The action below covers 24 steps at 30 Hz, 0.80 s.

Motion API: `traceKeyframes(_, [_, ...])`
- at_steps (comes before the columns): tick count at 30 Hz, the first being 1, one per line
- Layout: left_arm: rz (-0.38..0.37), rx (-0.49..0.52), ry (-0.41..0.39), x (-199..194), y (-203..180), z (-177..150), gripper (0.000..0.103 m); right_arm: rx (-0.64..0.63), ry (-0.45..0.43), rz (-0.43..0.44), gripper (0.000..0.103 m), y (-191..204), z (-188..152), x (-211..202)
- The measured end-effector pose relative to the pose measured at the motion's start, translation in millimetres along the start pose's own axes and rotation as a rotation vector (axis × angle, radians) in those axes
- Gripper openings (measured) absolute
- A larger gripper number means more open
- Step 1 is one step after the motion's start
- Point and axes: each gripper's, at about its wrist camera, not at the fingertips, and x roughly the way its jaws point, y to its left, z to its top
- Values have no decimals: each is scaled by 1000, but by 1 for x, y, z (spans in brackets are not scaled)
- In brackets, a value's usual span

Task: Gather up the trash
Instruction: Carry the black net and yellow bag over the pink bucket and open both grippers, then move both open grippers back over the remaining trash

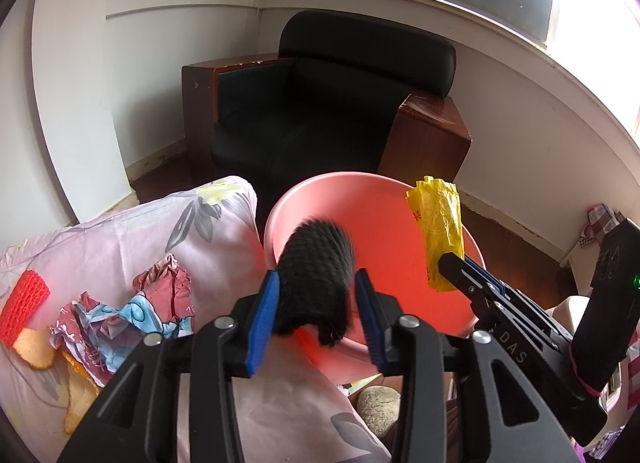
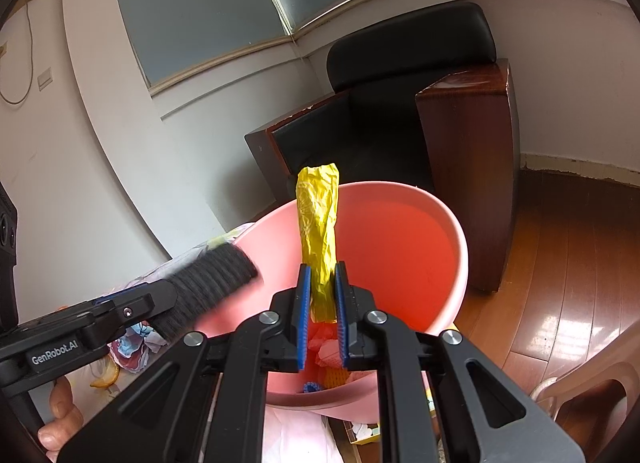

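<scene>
Two grippers above a pink bin [image 2: 448,247].
Left gripper [image 1: 316,303] released around a black mesh sleeve [image 1: 316,263]; right gripper [image 2: 322,303] grasping a yellow bag [image 2: 318,223]; orange and blue scraps [image 2: 330,367] inside the bin.

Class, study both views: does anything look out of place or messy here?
Yes. Litter lies on the floral bedding: a crumpled wrapper, red foam netting and orange peel beside the pink bin, not in it.
</scene>
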Motion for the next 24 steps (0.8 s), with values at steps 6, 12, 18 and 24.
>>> traceKeyframes(6, [-1, -7, -14, -5, 3, 0, 49, 9, -4, -7, 12, -1, 0, 0])
traceKeyframes(12, [10, -25, -21, -10, 10, -1, 50, 19, 2, -19, 14, -3, 0, 1])
traceKeyframes(18, [13, -36, -33, -20, 18, -3, 51, 38, 13, -34, 25, -5, -1, 2])
traceKeyframes(24, [34, -45, -55, -39, 29, -5, 52, 44, 5, -33, 35, -8, -2, 0])
